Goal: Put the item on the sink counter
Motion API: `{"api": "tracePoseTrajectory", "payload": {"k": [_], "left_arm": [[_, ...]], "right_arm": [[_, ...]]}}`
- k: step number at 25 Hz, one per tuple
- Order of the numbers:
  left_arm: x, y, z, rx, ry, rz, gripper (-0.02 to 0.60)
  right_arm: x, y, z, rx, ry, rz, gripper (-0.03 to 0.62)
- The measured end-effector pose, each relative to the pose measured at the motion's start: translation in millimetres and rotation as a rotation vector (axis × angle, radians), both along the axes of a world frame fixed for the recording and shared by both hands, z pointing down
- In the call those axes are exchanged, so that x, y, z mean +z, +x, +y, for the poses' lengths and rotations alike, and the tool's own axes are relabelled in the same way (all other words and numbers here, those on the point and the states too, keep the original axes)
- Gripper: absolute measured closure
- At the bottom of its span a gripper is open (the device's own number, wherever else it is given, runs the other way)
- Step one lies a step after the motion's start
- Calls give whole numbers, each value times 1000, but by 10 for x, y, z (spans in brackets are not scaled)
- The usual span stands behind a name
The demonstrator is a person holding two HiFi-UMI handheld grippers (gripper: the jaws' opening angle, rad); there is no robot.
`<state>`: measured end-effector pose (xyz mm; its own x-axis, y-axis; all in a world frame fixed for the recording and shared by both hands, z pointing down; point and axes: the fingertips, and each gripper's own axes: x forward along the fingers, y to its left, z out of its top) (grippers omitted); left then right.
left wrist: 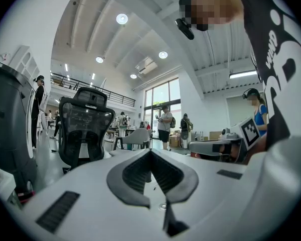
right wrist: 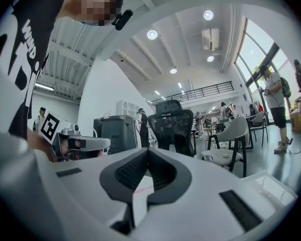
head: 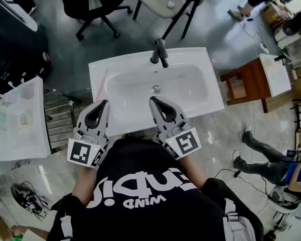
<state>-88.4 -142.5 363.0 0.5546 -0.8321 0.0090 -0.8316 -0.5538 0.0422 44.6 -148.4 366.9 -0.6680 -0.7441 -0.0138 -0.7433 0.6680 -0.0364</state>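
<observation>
A white sink (head: 210, 102) with a dark faucet (head: 159, 52) stands in front of me in the head view. On its left counter lies a thin pinkish stick-like thing (head: 101, 85); I cannot tell what it is. My left gripper (head: 105, 103) hovers over the sink's front left rim, jaws shut and empty. Over the basin's front edge my right gripper (head: 152, 100) is also shut, with nothing in it. In the left gripper view the jaws (left wrist: 150, 152) meet at the tips. The right gripper view shows the same closed jaws (right wrist: 147, 151), with the left gripper (right wrist: 80, 143) beside them.
A black office chair (head: 93, 4) and a beige chair (head: 165, 1) stand beyond the sink. A wooden side table (head: 246, 82) is to the right, a white board (head: 20, 119) on a stand to the left. A person's legs (head: 263, 152) lie on the floor at right.
</observation>
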Motion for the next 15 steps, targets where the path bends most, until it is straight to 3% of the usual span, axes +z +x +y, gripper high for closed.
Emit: {"api": "tracePoseTrajectory", "payload": {"k": [15], "left_arm": [[25,-51,4,-9,-19,8,561]], "right_arm": [[2,-24,23,-5,1,9,576]]}}
